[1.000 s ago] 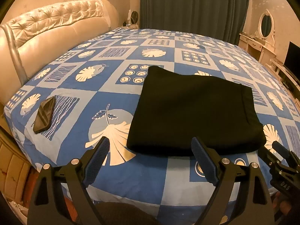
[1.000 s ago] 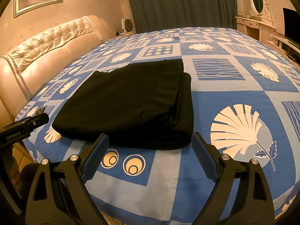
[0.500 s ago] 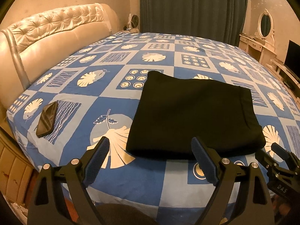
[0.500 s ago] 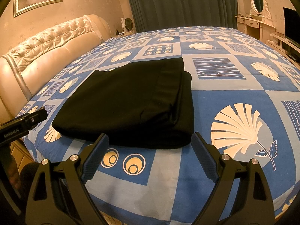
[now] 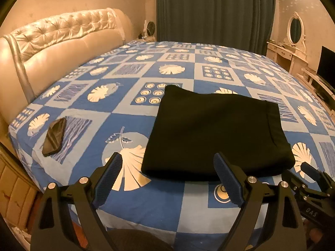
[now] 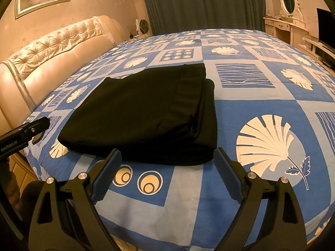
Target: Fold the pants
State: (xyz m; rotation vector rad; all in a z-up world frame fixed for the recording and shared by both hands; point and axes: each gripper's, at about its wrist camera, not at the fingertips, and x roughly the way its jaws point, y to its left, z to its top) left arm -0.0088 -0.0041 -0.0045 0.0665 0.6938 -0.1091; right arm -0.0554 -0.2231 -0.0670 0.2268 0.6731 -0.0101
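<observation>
1. On the bed (image 5: 178,200), the black pants (image 5: 215,133) lie folded flat in a neat square.
2. The left tongs (image 5: 167,177) are spread wide, holding nothing.
3. The right tongs (image 6: 167,172) are spread wide too.
4. A phone (image 5: 54,136) lies well apart from the pants.

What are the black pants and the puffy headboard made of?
Pants: soft matte cloth, probably knit or cotton; they drape in rounded folds and don't shine.
Headboard: looks like glossy leather or faux leather, cream-colored; it shines under the light and has buttoned tufts. Which kind, I can't tell.
</observation>
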